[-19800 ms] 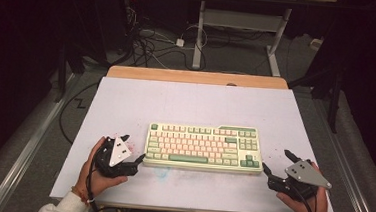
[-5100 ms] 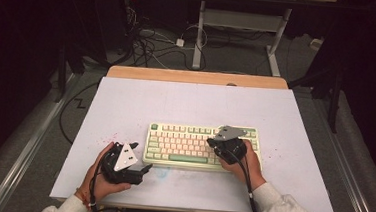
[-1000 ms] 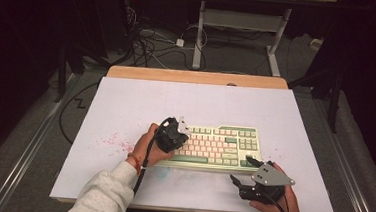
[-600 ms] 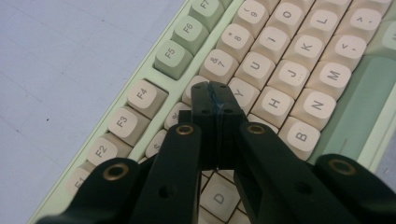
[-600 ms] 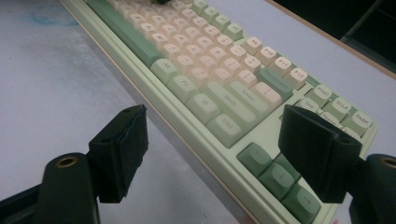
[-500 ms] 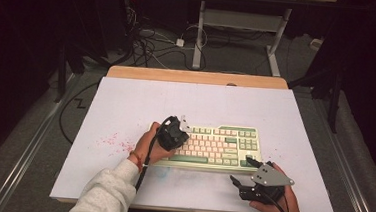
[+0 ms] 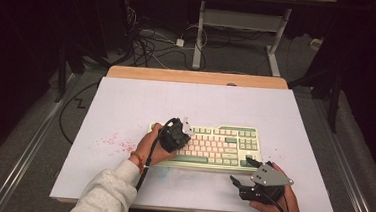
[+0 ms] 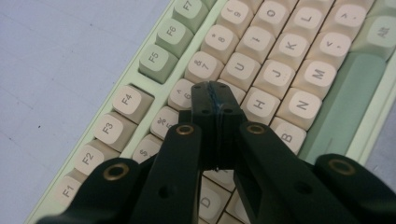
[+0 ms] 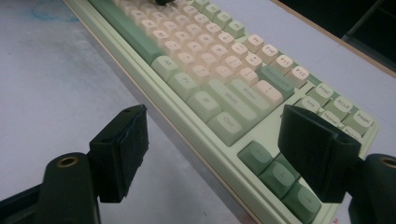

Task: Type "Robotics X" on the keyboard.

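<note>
A pale green keyboard (image 7: 223, 146) with cream and green keys lies on the white table top (image 7: 176, 100). My left gripper (image 7: 176, 135) hovers over its left half, pointing down. In the left gripper view the jaws are pressed together with nothing between them, and the left gripper (image 8: 215, 91) has its tip over the keyboard (image 8: 280, 60) by the 6 and Y keys. Whether it touches a key I cannot tell. My right gripper (image 7: 241, 172) rests at the keyboard's front right corner. The right gripper (image 9: 217, 135) stands open beside the arrow keys of the keyboard (image 9: 210, 70).
Red specks (image 7: 116, 141) mark the table left of the keyboard. A wooden strip (image 7: 198, 77) runs along the far edge. Behind it, cables (image 7: 150, 38) and a white desk frame (image 7: 242, 24) stand on the floor.
Over the last second nothing moved. Since several seconds ago the left gripper went from the front left onto the keyboard, and the right gripper drew back off the keys to the front right.
</note>
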A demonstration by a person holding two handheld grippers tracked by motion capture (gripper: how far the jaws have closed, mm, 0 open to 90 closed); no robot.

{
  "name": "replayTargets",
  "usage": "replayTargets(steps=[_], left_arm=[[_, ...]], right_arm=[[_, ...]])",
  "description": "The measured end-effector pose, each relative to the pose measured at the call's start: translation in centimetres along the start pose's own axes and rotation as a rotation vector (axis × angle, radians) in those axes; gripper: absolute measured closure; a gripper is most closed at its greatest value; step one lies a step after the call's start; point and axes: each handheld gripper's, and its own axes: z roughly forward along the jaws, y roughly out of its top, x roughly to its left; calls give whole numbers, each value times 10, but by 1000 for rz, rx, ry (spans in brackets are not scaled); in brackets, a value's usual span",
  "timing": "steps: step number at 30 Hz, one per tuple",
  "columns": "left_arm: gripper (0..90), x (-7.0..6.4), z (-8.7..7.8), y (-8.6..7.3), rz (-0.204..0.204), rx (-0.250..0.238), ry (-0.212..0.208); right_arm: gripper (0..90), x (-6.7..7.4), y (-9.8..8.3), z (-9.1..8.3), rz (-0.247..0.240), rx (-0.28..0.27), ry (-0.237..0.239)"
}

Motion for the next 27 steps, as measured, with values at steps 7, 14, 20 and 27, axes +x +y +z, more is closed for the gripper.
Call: replayTargets(steps=[7, 14, 20, 27], left_arm=[[873, -3, -7, 2, 10, -21, 5], [866, -6, -15, 2, 14, -60, 6], [849, -6, -21, -1, 10, -80, 9], [817, -6, -30, -5, 6, -123, 18]], right_arm=[[245, -1, 1, -2, -1, -7, -8], [246, -2, 1, -2, 2, -9, -14], [245, -3, 2, -3, 2, -11, -19], [246, -3, 2, -3, 3, -10, -18]])
